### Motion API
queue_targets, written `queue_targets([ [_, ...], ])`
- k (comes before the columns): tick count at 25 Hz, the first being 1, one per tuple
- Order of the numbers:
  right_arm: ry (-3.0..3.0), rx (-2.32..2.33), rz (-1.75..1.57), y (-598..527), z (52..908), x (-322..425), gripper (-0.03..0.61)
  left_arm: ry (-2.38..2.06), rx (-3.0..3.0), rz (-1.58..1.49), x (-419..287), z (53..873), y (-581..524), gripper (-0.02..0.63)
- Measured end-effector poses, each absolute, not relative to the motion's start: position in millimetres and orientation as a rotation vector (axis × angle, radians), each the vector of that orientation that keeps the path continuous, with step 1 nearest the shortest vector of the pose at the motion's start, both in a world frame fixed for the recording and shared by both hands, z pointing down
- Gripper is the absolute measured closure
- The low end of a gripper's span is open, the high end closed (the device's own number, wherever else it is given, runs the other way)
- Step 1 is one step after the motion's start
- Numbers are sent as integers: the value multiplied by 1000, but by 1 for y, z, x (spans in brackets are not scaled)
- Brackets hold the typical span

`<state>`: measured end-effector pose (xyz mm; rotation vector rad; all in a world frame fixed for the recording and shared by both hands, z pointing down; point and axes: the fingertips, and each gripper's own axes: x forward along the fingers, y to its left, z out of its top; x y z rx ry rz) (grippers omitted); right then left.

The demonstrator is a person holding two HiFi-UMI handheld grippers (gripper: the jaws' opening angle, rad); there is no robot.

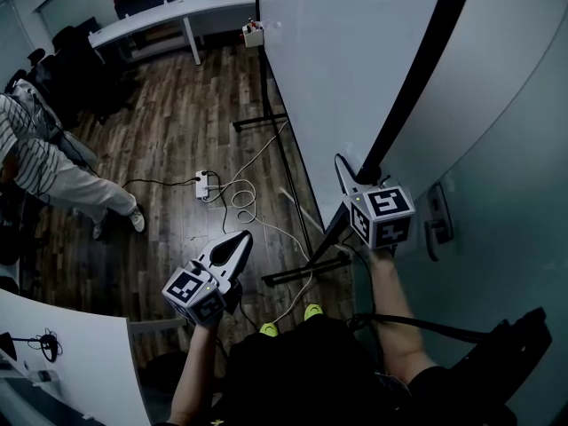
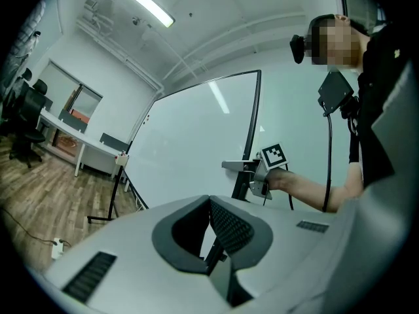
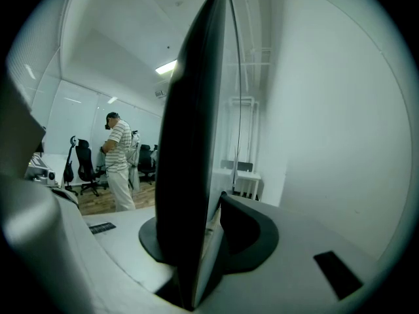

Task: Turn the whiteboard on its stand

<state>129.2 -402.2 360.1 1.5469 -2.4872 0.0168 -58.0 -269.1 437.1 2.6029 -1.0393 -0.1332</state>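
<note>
Two white counters edge the room: a long counter against the far wall, and a near counter at the lower left of the head view with a small dark item on it, too small to name. Dark wood-plank floor between them. Several black office chairs are grouped by the far counter, and a person in a striped shirt stands on the left side of the room. A white power strip lies on the floor, with pale cables looping from it towards the stand, whose black feet rest on the planks. The whiteboard stands upright on that stand, close alongside a pale wall on the right, its face blank. One small box hangs at the board's far end; contents too small to make out. The right tool is clamped on the whiteboard's near black edge, a pad on each face. The left tool hangs clear of the board over the floor, jaws drawn together at the tips, nothing between them. A strip lamp is lit overhead.
</note>
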Motion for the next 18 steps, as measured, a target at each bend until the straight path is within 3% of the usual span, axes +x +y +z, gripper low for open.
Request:
queue_targets([
  [18, -2485, 1507, -11, -456, 362, 110, 476, -1095, 2566, -140, -66, 440, -265, 601],
])
